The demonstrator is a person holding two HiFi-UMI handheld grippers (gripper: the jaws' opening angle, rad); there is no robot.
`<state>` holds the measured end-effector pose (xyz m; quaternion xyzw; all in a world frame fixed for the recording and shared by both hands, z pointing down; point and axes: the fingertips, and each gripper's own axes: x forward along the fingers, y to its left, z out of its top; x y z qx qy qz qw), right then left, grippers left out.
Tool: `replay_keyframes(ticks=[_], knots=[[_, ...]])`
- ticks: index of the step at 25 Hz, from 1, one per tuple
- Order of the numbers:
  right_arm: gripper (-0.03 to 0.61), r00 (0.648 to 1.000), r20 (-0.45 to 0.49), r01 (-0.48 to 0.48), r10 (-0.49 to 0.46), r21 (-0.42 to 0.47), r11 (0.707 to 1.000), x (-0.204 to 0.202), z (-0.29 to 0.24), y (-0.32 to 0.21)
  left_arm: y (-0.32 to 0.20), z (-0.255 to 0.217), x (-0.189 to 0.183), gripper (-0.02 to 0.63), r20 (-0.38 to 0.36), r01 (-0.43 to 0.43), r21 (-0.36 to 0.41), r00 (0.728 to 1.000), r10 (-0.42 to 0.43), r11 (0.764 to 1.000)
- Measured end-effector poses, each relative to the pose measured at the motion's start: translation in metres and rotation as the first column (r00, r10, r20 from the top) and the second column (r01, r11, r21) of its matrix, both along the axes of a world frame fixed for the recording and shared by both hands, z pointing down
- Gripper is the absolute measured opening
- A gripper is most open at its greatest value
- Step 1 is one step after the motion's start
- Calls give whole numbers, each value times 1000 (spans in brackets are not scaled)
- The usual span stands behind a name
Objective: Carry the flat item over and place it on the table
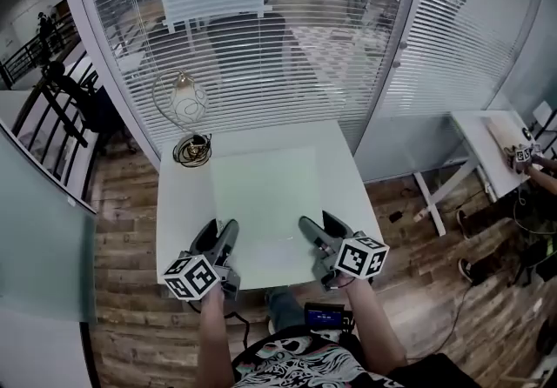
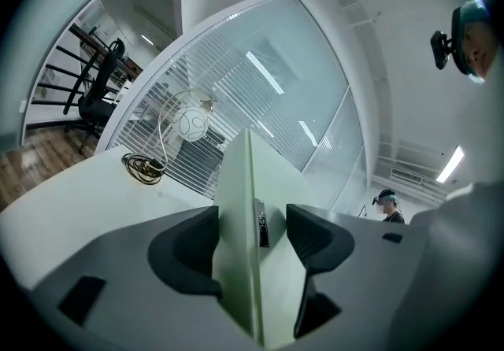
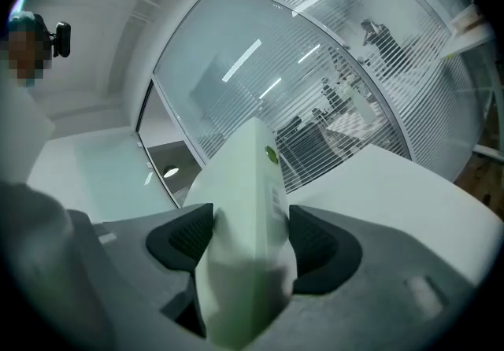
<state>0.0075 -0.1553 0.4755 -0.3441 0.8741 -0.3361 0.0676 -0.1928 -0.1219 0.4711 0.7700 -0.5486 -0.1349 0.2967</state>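
Smooth matt board point(image 1: 265, 204), perhaps plastic

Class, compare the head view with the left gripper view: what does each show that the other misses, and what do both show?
Only the head view: left hand-held gripper and right hand-held gripper together, at the flat sheet's near corners. Only the left gripper view: the sheet's thin edge clamped between its jaws, bearing a small dark label. Both: the white table, lamp and coiled cable.

No print is legible; the sticker point(image 3: 276, 201) on the flat item point(image 3: 240, 216) is blurred.
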Motion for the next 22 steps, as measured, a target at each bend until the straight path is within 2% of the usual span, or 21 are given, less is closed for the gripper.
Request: replay_keyframes(ticks=[11, 22], knots=[[287, 1000, 3, -15, 15, -60, 998, -5, 23, -27, -30, 21, -6, 265, 4, -20, -50, 1000, 20, 999], [287, 1000, -13, 8, -10, -100, 995, -13, 38, -50, -49, 39, -14, 265, -18, 2, -89, 1000, -4, 996]])
